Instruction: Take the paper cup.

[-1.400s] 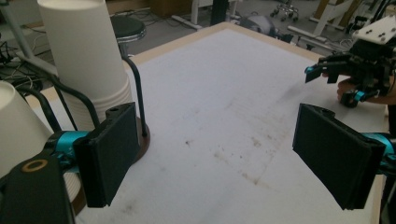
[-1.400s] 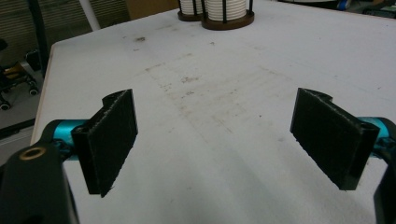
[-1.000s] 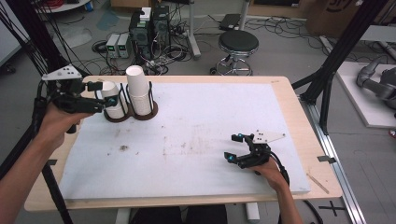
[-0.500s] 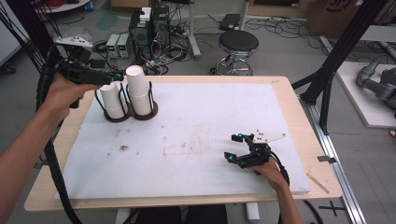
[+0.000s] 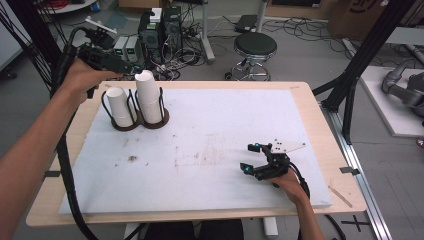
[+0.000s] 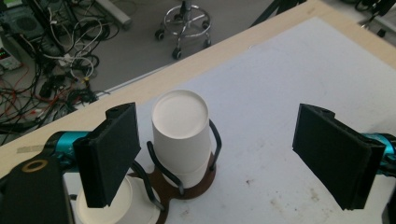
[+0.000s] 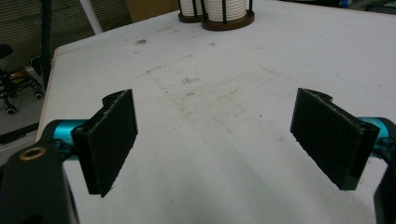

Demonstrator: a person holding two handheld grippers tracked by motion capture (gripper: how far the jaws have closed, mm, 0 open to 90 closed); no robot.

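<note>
The left gripper (image 5: 131, 67) is held above the far-left corner of the table (image 5: 300, 95), its jaws wide apart and empty. Seen through the left gripper view, the taller stack of white cups (image 6: 181, 135) stands upturned below and between the jaws, untouched, seated in the brown wire holder (image 6: 187, 184). The shorter cup stack (image 5: 120, 106) sits in the holder's adjoining ring, just beside the taller one. The right gripper (image 5: 252, 159) rests low on the white mat (image 5: 210, 150) near the table's near-right side, jaws wide and empty, well apart from the cups.
</note>
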